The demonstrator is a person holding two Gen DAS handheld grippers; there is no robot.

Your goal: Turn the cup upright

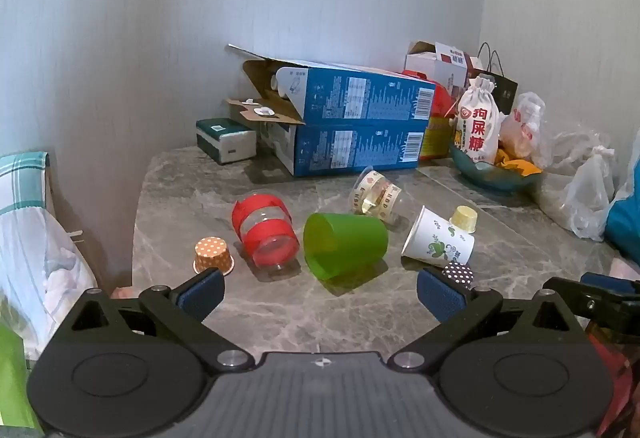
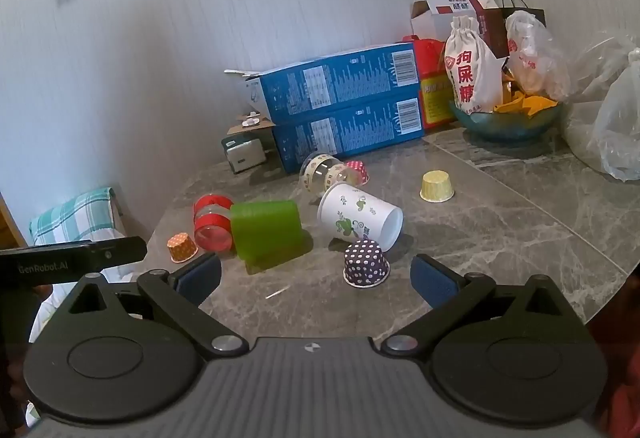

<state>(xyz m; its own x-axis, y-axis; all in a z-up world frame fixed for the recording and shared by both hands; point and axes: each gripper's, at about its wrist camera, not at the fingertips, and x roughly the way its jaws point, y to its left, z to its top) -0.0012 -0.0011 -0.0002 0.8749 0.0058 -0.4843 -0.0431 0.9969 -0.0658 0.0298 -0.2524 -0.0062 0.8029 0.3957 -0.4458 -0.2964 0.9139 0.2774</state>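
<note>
Several cups lie on their sides on the grey marble table [image 1: 320, 310]: a green plastic cup [image 1: 344, 244] [image 2: 266, 230], a clear cup with red bands [image 1: 264, 232] [image 2: 212, 222], a white paper cup with green print [image 1: 438, 240] [image 2: 360, 220] and a clear cup with patterned tape [image 1: 374, 195] [image 2: 322, 173]. My left gripper [image 1: 320, 296] is open and empty, just short of the green cup. My right gripper [image 2: 316, 276] is open and empty, near the white paper cup.
Small paper baking cups sit upside down: orange dotted [image 1: 212, 254], purple dotted [image 2: 366, 264], yellow [image 2: 437, 186], pink [image 2: 357, 171]. Two stacked blue boxes [image 1: 352, 125], a tissue pack [image 1: 226, 139], a teal bowl of snacks [image 2: 506, 119] and plastic bags [image 2: 618, 133] crowd the back and right.
</note>
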